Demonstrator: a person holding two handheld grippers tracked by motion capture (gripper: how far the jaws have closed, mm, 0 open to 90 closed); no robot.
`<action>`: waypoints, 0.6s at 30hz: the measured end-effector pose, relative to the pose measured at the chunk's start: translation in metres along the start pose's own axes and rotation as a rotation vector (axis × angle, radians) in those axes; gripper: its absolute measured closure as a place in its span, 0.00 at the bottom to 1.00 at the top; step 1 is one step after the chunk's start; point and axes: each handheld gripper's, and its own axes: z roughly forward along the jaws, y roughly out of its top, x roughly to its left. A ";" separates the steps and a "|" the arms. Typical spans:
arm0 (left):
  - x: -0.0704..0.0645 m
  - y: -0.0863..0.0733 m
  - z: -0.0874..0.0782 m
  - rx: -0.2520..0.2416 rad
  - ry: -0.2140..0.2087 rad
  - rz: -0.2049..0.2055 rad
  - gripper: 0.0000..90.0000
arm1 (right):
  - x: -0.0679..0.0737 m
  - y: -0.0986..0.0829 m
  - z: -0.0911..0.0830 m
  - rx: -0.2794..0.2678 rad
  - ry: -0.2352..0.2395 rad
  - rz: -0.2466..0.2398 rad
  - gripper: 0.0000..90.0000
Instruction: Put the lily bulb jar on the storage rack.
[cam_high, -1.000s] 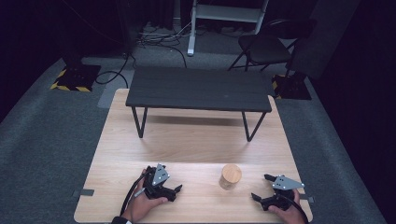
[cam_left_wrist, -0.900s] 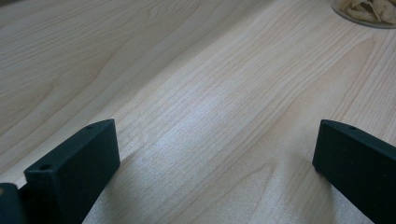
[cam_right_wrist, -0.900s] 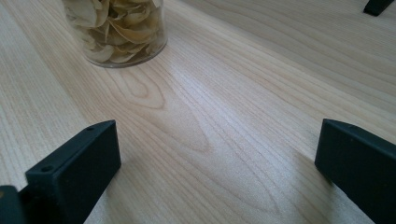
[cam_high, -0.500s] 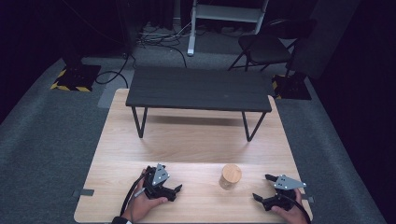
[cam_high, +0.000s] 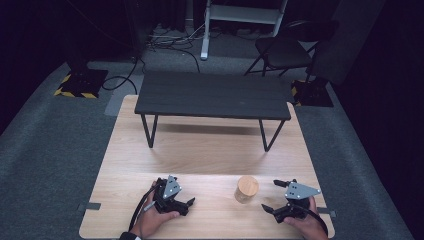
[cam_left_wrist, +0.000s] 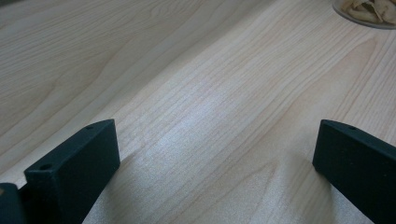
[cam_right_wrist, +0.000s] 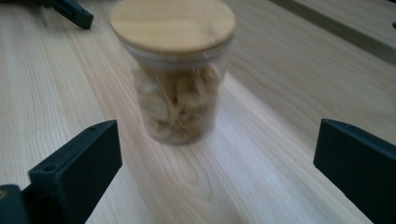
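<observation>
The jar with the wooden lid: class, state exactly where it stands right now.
In the high view the jar stands upright on the wooden table, near its front edge, between the two grippers and closer to the right gripper, whose open jaws face it.

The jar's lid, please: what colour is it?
Light wood tan lid, clearest in the right gripper view.

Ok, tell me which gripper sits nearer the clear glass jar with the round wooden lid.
Right. The right gripper sits just beside the clear glass jar with the round wooden lid, jaws open toward it. The left gripper rests farther off on the jar's other side.
</observation>
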 end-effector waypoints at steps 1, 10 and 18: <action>0.000 0.000 0.000 0.000 0.000 0.000 0.01 | 0.001 0.005 0.002 0.000 0.005 -0.007 0.01; 0.000 0.000 0.000 0.000 0.000 0.000 0.01 | -0.002 0.032 0.025 0.006 0.070 -0.052 0.01; 0.000 0.000 0.000 0.000 0.000 0.000 0.01 | -0.007 0.042 0.047 0.016 0.121 -0.035 0.01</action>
